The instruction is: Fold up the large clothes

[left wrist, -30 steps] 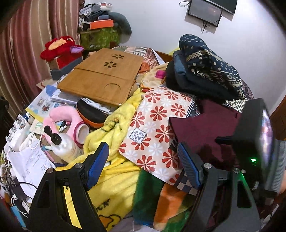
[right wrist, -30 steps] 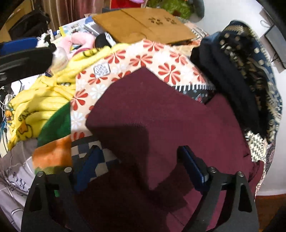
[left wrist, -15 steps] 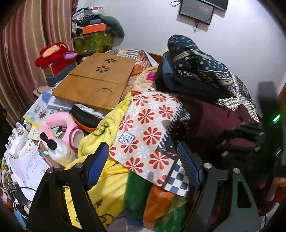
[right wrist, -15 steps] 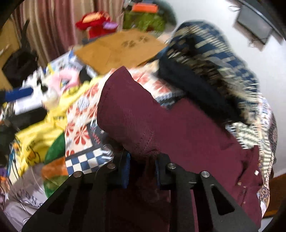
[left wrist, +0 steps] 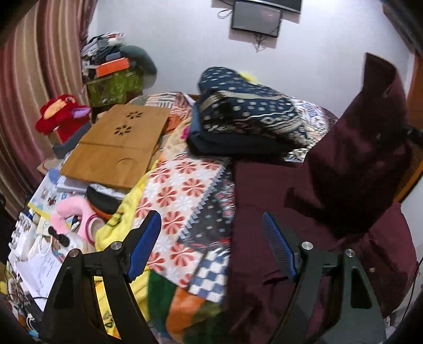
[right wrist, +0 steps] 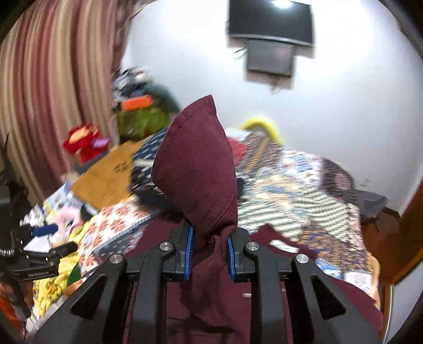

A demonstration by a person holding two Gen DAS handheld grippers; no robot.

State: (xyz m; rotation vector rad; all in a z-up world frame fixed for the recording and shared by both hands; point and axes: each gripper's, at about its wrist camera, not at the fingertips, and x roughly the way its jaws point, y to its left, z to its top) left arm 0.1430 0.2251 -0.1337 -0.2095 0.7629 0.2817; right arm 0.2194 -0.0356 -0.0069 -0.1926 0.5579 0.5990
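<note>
Since the earlier frames, the maroon garment (right wrist: 197,169) has gone from lying flat on the heap to hanging bunched above it, and the right gripper (right wrist: 208,250) has just closed its blue pads on a peak of the cloth. Its lower part (left wrist: 253,211) drapes over the cluttered bed, whose floral patchwork quilt (left wrist: 179,195) shows beneath. White walls carry a dark screen (left wrist: 256,18); a striped curtain (left wrist: 34,79) hangs to the left. A wooden lap tray (left wrist: 116,148), a folded navy patterned pile (left wrist: 246,119), a yellow towel (left wrist: 113,227) and a red plush toy (left wrist: 60,113) crowd around. The left gripper (left wrist: 211,246) hovers with jaws spread, holding nothing.
</note>
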